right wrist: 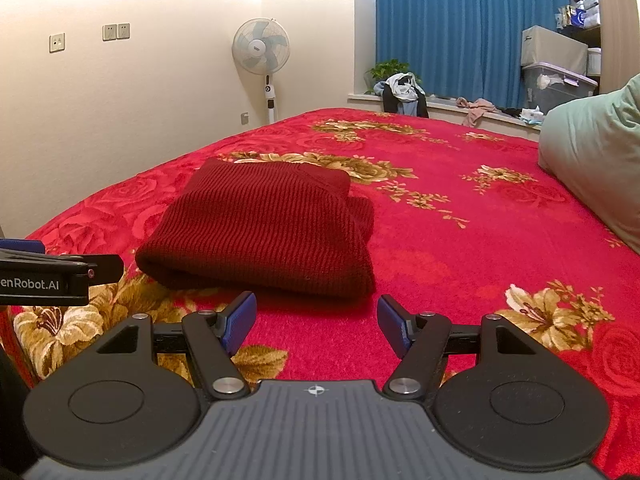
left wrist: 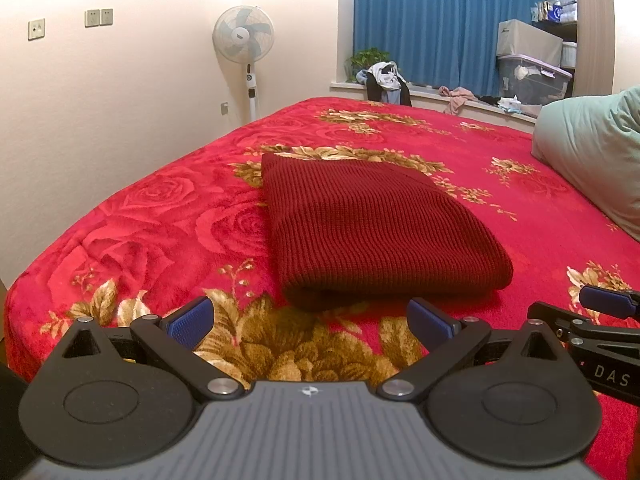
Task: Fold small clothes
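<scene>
Ribbed dark-red knit garment lies folded into a thick rectangle on my bed.

Both my left tool and right tool hover just short of its near rounded fold, fingers apart, gripping nothing. Plush red blanket with gold flowers spreads wide and bare around it; a green pillow sits at the right edge, a fan and blue curtain beyond.

knit | dark red, ribbed | folded into a flat rectangle | lay on the bed's red floral blanket
</scene>
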{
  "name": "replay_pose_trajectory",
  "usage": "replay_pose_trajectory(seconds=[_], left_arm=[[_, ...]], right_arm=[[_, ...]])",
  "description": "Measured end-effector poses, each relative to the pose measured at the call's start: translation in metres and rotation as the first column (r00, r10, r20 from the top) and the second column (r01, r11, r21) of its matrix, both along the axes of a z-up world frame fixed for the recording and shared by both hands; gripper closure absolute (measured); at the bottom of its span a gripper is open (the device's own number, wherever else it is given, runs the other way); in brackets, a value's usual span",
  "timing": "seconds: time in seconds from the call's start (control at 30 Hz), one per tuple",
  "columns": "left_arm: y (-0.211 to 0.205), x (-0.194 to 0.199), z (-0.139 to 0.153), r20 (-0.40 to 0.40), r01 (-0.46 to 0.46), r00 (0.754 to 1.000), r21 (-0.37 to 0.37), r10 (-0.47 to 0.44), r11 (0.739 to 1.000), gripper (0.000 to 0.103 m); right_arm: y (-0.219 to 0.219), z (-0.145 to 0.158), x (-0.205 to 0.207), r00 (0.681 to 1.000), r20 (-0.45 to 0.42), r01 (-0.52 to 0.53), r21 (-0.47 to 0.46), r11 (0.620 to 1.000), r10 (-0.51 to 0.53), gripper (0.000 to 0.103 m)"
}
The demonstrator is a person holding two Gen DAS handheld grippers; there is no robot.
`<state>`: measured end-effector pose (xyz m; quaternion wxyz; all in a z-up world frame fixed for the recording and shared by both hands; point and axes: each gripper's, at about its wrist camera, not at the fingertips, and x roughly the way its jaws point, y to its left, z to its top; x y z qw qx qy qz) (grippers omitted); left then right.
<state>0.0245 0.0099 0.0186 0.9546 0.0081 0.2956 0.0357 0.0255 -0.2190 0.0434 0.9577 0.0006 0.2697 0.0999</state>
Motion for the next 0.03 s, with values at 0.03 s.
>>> replay_pose_trajectory(seconds=[0.03], left_arm=[[0.0002,0.0,0.0,-0.001,0.0,1.0,0.0,0.0,1.0,0.0]], right_arm=[[0.0001,-0.0002,-0.0001,1.0,0.001,0.0,-0.001,1.0,0.0,0.034]])
